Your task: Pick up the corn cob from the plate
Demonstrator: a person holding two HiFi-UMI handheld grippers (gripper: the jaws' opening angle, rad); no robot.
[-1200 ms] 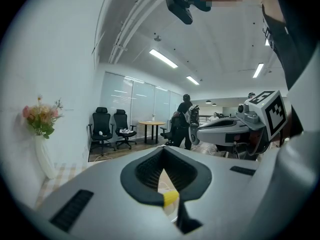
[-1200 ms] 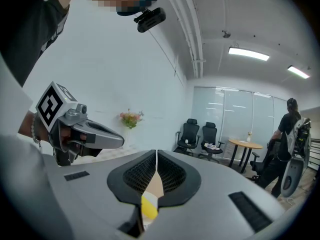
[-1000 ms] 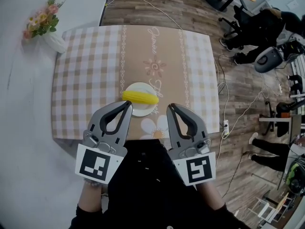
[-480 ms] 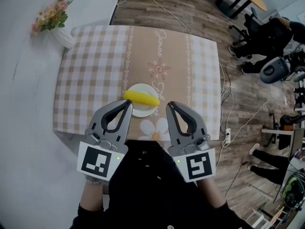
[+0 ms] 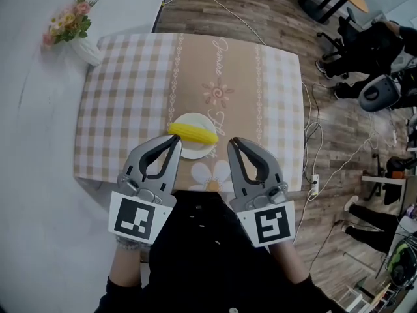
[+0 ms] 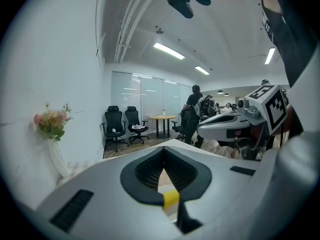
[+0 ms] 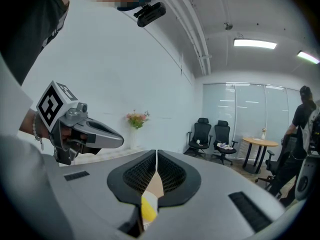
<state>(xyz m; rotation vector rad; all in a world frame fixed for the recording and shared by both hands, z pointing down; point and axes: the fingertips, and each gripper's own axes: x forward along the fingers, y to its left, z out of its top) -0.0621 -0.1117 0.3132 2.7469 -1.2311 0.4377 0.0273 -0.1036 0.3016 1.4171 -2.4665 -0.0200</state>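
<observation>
step: reach, not begun | corn [image 5: 192,134]: lies across plate [image 5: 193,154], worktop [image 5: 130,96] near edge | left tool [image 5: 174,140]: closed, empty | right tool [image 5: 232,142]: closed, empty | both just short of plate | advice: spread jaws first, straddle cob's middle crosswise, squeeze gently

Right gripper [image 7: 156,153] jaws pressed tip to tip, gripping nothing. Yellow corn cob [image 7: 148,209] peeks through the slot beneath. Left gripper [image 7: 119,140] alongside, flowers [image 7: 137,118] beyond.
</observation>
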